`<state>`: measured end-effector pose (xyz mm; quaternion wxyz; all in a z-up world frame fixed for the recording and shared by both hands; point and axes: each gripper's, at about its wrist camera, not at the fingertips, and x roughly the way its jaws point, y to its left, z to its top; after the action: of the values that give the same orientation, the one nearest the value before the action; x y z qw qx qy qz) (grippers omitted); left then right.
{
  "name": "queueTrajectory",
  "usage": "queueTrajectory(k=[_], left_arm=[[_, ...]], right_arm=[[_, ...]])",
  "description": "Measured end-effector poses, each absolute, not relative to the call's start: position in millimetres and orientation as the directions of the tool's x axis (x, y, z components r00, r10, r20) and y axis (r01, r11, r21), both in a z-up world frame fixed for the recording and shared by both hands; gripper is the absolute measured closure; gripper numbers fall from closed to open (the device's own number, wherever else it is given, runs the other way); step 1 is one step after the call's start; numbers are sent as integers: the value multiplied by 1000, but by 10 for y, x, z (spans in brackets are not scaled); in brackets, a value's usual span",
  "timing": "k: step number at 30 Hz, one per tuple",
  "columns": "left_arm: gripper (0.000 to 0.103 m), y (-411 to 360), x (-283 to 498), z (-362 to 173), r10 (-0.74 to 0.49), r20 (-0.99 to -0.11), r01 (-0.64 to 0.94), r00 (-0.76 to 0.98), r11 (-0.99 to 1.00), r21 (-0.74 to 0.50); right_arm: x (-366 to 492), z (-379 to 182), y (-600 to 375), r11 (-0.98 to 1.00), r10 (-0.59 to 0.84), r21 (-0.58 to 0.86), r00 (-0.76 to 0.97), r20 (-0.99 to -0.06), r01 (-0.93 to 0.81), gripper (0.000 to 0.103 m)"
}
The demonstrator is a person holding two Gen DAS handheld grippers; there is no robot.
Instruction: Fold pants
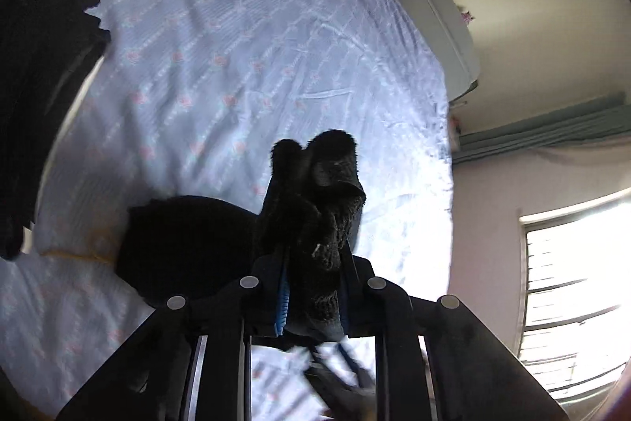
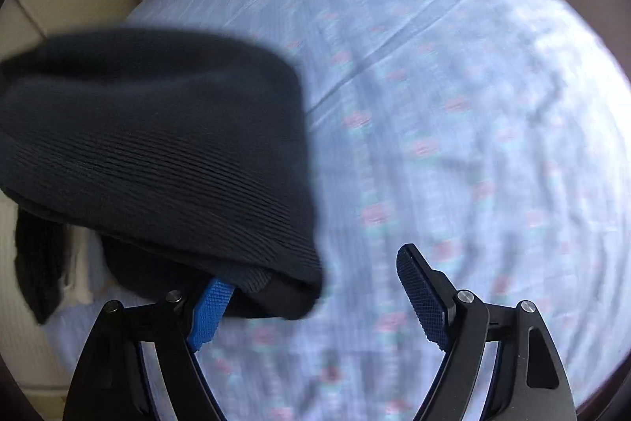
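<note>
Pants (image 1: 327, 223) are filling the middle of the left wrist view — a bunched fold of dark, fuzzy knit is standing up between the fingers of the left gripper (image 1: 315, 255), whose jaws are clenching it with the blue pads (image 1: 282, 298) pressing in on either side. More of the same dark fabric is lying on the bedsheet (image 1: 244, 46) toward eight o'clock from the pinch, and another dark mass is hanging in at nine o'clock along the picture's edge. The sheet is pale blue with rows of small pink flowers and is lying creased across the mattress. A padded headboard (image 1: 441, 10) is curving past at one o'clock, and a bright window (image 1: 575, 287) is glaring at four o'clock.

In the right wrist view the right gripper (image 2: 315, 287) is standing released, its jaws wide apart and nothing pressed between them. The pants (image 2: 157, 152) are showing as a thick ribbed roll at nine to ten o'clock, its lower edge draping over the tip of the left-hand blue pad (image 2: 209, 306) — whether it is resting on that pad or only hanging in front of it I cannot tell. The other pad (image 2: 422, 298) is sitting bare at five o'clock over the flowered bedsheet (image 2: 453, 85), which is looking smeared by blur.
</note>
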<state>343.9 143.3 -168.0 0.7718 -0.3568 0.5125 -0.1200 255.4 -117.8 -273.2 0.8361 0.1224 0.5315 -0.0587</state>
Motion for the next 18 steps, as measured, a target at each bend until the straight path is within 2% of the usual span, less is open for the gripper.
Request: queueTrajectory(k=[2, 5, 9, 16, 18], left_arm=[[83, 1499, 3415, -1901, -536, -736, -233, 414, 719, -654], [83, 1597, 3331, -2236, -495, -791, -299, 359, 742, -600], [83, 1784, 3189, -2661, -474, -828, -368, 298, 744, -558], [82, 1794, 3257, -2708, -416, -863, -281, 286, 825, -490], [82, 1798, 3256, -2741, -406, -870, -269, 278, 837, -477]], right_arm=[[2502, -2666, -1215, 965, -45, 74, 436, -899, 253, 22], [2511, -2754, -1160, 971, -87, 14, 406, -910, 238, 22], [2509, -2889, -1119, 976, -71, 12, 370, -926, 219, 22], [2494, -2935, -993, 990, -65, -16, 354, -933, 141, 21], [2514, -2936, -959, 993, -73, -34, 357, -931, 116, 17]])
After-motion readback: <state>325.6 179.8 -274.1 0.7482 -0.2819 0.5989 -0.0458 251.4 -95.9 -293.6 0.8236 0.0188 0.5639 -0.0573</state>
